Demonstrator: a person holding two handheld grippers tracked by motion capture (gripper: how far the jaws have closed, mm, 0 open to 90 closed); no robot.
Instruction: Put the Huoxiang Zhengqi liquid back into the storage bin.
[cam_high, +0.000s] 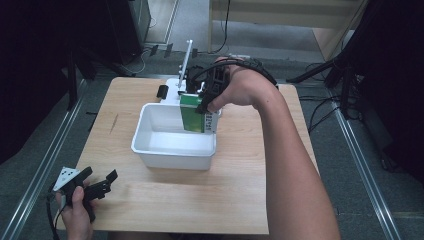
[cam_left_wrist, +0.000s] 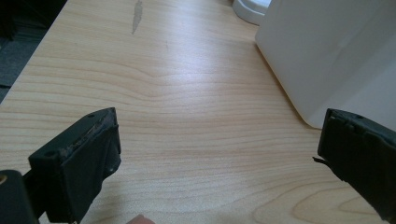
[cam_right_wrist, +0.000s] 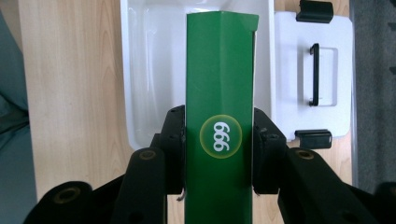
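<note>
Green carton (cam_right_wrist: 219, 116) marked 999: likely light, stiff card, crushable; clamped across its side faces by the right gripper (cam_right_wrist: 219, 154), hanging over the white tub's (cam_high: 150, 150) far right corner; left gripper (cam_left_wrist: 219, 154) agape, empty, near the table's (cam_high: 225, 200) front-left corner.

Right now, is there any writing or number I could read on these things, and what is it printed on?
"999": white digits in a yellow-ringed circle on the green box, seen in the right gripper view, where the right gripper clamps it over the white tub.
Dark lettering on the box's white side, in the high view: too small and blurred to read.
No writing can be made out on the white lid or the wooden table.
</note>
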